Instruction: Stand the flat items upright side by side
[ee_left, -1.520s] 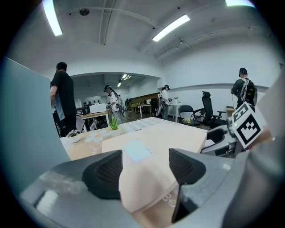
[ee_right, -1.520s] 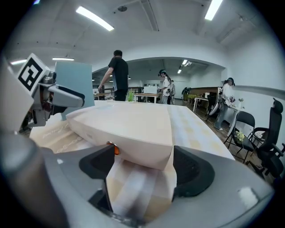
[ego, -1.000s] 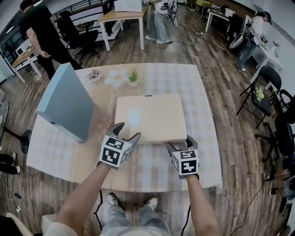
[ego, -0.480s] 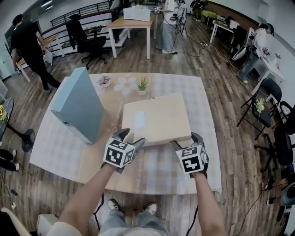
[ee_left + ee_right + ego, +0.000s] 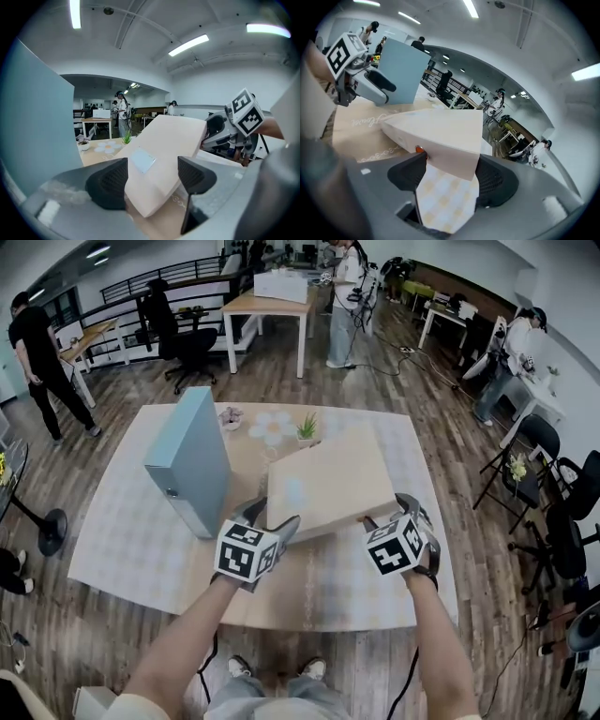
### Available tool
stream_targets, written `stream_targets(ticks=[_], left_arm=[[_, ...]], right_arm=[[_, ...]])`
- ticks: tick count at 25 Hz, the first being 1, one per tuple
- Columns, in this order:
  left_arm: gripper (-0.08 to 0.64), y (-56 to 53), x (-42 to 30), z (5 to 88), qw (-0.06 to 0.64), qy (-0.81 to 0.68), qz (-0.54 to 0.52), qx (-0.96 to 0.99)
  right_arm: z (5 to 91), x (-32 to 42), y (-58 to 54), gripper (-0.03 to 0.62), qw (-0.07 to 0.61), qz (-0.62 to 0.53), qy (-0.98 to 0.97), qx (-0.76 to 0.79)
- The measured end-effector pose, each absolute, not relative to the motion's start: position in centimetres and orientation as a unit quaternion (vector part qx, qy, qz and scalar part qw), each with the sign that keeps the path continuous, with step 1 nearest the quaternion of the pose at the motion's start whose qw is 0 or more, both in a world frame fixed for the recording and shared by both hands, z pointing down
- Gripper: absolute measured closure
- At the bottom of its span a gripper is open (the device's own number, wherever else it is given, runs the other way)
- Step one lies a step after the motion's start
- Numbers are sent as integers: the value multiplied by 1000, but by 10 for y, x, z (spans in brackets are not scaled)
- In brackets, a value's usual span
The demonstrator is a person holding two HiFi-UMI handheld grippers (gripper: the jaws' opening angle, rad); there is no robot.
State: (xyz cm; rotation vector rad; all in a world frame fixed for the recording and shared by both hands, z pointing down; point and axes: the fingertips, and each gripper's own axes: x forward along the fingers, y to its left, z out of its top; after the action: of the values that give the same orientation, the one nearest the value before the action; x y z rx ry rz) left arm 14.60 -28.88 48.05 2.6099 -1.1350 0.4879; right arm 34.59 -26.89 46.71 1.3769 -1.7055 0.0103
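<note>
gripping the near edge of a flat beige box (image 5: 328, 479), both grippers hold it tilted over the table (image 5: 122, 531), its near side raised clear of the checked cloth (image 5: 112, 512) and its far edge lower, close to the potted plant (image 5: 307, 427). the left gripper (image 5: 269, 517) has the box's near left corner between its jaws, which stand wide with the pads against the box's thickness; its own view shows a pale label (image 5: 143, 161) on the box's top face just beyond the pads. the right gripper (image 5: 389, 514) has the near right corner; its jaws have just been closing, and its view shows that corner wedged between both pads with the cloth visible below it. a blue-grey box (image 5: 192, 460) stands upright on the table's left side, apart from the beige box and not touched by either gripper. a flower-shaped mat (image 5: 274, 427) lies beside the plant at the table's far edge. people stand and sit at desks in the room beyond.
</note>
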Motion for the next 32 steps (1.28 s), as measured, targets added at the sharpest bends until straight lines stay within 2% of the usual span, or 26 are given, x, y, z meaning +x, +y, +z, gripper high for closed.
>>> stream_targets(ticks=[19,32], left_arm=[[221,-248,56,411,94,-351,102,926],[221,-231,14,406,95,-393,90,910]], right_arm=[[376,204,-272,258,612,-199,-577,503],[371,121,-272,255,631,-316,-566,425]])
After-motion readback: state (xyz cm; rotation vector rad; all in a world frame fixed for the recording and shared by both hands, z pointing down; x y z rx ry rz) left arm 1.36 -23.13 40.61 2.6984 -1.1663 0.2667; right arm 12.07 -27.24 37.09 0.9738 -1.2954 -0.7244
